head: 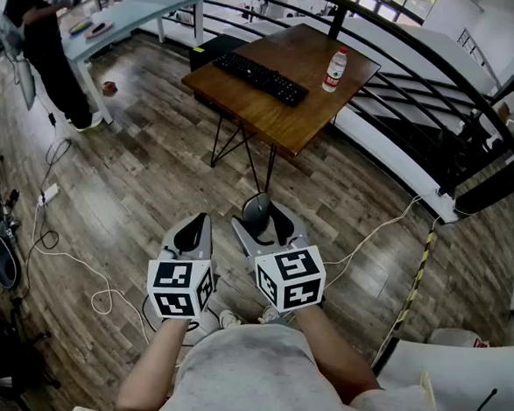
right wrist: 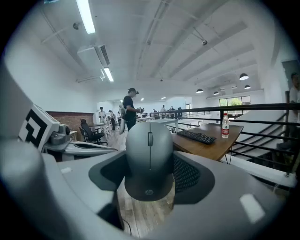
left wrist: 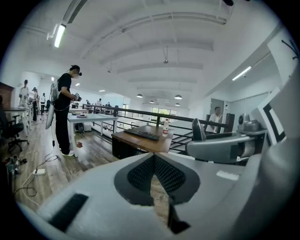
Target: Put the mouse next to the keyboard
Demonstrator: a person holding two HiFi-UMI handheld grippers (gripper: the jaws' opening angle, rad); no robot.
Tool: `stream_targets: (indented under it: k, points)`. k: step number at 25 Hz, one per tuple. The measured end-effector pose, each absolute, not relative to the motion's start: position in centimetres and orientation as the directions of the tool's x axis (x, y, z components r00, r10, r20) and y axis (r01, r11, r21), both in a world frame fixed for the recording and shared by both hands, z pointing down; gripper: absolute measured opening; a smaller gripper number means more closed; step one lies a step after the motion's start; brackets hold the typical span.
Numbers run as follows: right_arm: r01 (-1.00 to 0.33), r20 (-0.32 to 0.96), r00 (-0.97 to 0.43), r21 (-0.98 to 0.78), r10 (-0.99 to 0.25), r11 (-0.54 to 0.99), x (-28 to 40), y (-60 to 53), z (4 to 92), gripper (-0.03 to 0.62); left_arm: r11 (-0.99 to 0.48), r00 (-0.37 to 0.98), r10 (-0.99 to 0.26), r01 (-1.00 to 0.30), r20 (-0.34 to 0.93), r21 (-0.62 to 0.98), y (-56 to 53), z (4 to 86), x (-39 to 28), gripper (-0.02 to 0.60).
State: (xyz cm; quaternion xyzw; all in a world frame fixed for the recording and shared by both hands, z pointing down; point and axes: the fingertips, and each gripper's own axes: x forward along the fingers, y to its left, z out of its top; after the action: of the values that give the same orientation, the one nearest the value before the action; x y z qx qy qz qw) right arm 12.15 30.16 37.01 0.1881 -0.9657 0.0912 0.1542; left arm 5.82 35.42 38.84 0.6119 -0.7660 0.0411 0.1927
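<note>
A grey mouse (right wrist: 149, 159) sits between the pads of my right gripper (right wrist: 150, 176), which is shut on it and holds it above the wooden floor. In the head view the mouse (head: 258, 209) pokes out ahead of my right gripper (head: 267, 230). My left gripper (head: 193, 237) hangs beside it, shut with nothing between its pads (left wrist: 152, 176). The black keyboard (head: 261, 77) lies on the brown wooden table (head: 247, 98) some way ahead, also visible as the keyboard (right wrist: 196, 136) in the right gripper view and the keyboard (left wrist: 141, 134) in the left gripper view.
A water bottle (head: 335, 69) stands on the table right of the keyboard. A black railing (head: 425, 54) runs behind the table. A person (head: 40, 40) stands at a light table (head: 121, 15) on the left. Cables (head: 69, 257) lie on the floor.
</note>
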Motion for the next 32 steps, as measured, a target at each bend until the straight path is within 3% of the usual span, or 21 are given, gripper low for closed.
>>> stream_targets:
  k: [18, 32]
  points:
    - [-0.414, 0.344, -0.872, -0.142, -0.347, 0.899, 9.7, 27.5, 38.5, 0.298, 0.202, -0.13, -0.937, -0.959, 0.323, 0.201, 32.4, 39.7, 3.4, -0.005]
    - [-0.416, 0.351, -0.876, -0.201, -0.332, 0.887, 5.5, 14.0, 40.4, 0.298, 0.208, -0.126, -0.919, -0.96, 0.375, 0.189, 19.0, 41.5, -0.9, -0.003]
